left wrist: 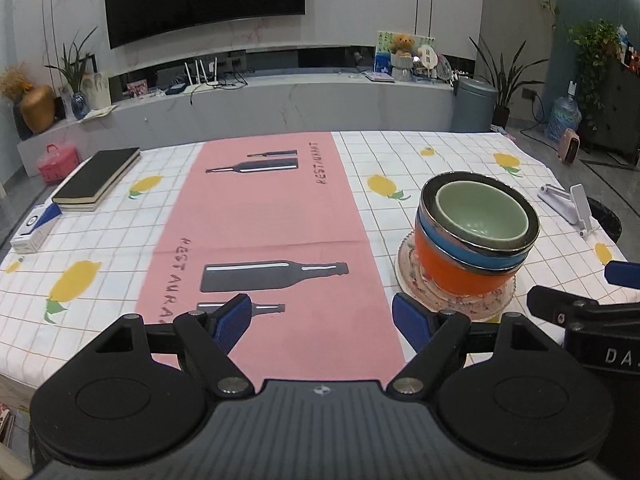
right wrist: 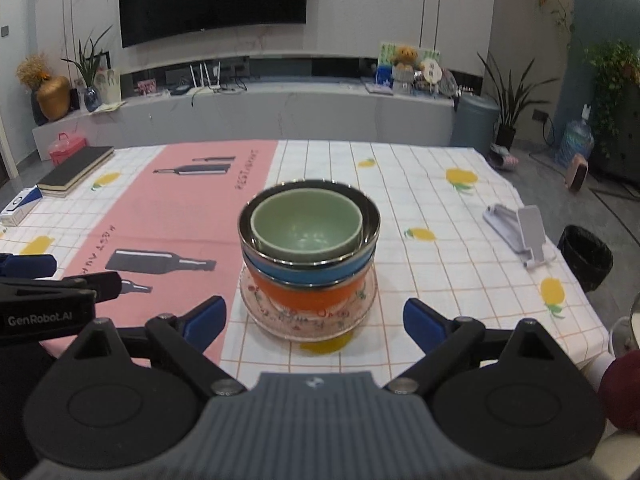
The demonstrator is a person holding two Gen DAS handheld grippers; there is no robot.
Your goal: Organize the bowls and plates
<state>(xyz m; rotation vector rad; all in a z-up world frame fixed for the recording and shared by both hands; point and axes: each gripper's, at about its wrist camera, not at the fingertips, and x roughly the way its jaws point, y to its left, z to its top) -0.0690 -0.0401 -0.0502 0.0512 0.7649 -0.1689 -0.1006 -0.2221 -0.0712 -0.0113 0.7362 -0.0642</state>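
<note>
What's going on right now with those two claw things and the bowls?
Left gripper open, empty, over the pink cloth. Right gripper open, empty, facing the bowl stack on its plate. Nothing between right gripper and stack.

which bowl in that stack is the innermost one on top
The pale green bowl. It is the smallest and nests inside the blue bowl, which sits in the orange bowl.

Both wrist cameras look forward and down across the desk (left wrist: 120,248), sharing the bowl stack (right wrist: 310,248), probably nearer the right camera.
</note>
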